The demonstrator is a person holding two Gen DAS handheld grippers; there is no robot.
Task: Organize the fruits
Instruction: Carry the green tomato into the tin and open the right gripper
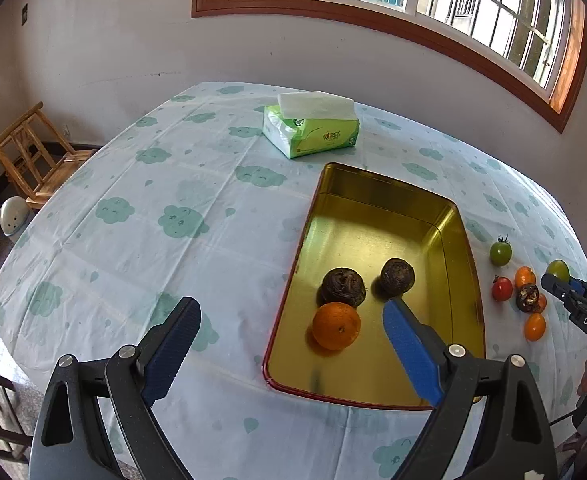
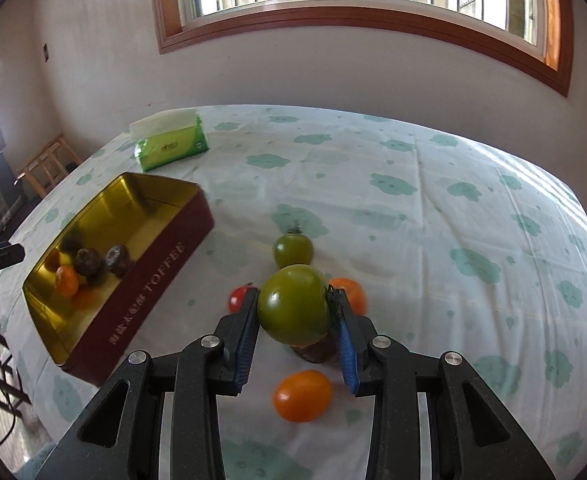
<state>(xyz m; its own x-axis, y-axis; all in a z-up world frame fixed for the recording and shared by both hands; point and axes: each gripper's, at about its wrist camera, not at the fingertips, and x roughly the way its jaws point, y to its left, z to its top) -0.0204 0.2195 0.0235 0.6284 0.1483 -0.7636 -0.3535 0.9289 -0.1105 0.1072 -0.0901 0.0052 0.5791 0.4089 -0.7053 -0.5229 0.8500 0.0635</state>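
Observation:
A gold-lined tin with dark red sides lies on the table. It holds an orange and two dark wrinkled fruits. My left gripper is open and empty above the tin's near end. My right gripper is shut on a green tomato, held above the table; it shows in the left wrist view too. Loose on the cloth are another green tomato, a red tomato, orange fruits and a dark fruit.
A green tissue pack sits at the far side of the table. The table has a pale cloth with green cloud prints. A wooden chair stands off the table's left edge. A window runs along the far wall.

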